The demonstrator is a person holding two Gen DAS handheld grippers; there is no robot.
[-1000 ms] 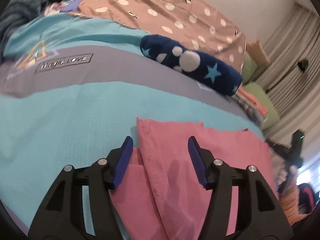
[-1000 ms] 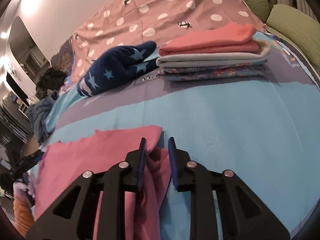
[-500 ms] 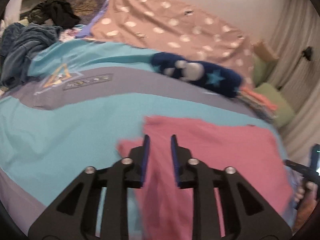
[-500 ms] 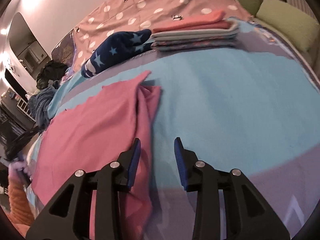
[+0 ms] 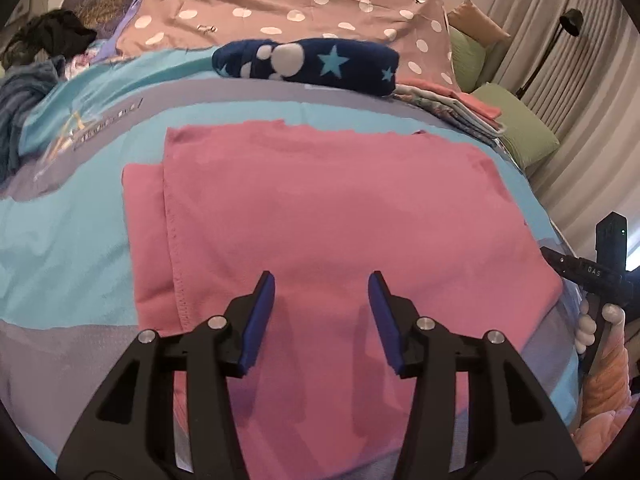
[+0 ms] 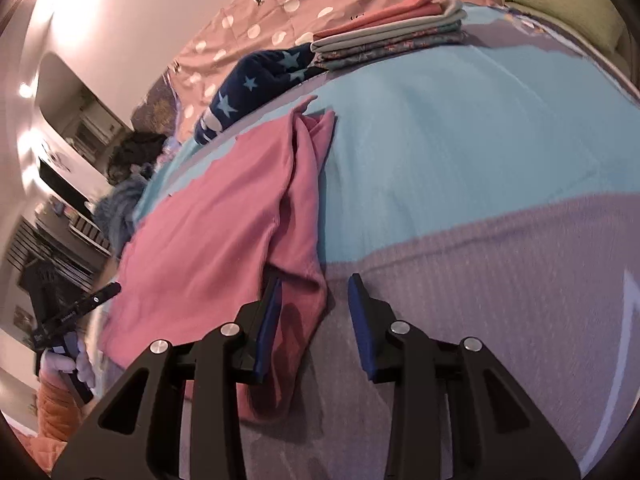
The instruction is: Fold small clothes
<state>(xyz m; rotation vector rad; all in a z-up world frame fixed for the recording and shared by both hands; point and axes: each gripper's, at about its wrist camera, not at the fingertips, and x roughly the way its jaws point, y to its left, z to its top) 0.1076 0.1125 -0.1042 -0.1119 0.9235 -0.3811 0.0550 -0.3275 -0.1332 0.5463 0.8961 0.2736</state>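
A pink garment (image 5: 320, 208) lies spread on the blue and grey bedspread (image 5: 60, 240), with a narrow folded flap along its left side. My left gripper (image 5: 322, 320) is open and empty, above the garment's near middle. In the right wrist view the same pink garment (image 6: 224, 232) lies left of centre, its right edge folded over in a ridge. My right gripper (image 6: 314, 324) is open over the near right corner of the garment, gripping nothing.
A dark blue star-patterned bundle (image 5: 308, 64) lies at the back. A stack of folded clothes (image 6: 388, 36) sits at the back right beside green cushions (image 5: 524, 136). A dark pile of clothes (image 5: 28, 80) lies far left. The other gripper's handle (image 5: 600, 272) shows at the right edge.
Both grippers have opened and let go of the pink garment, then drawn back toward its near edge. The garment now lies flat with its sides folded in.
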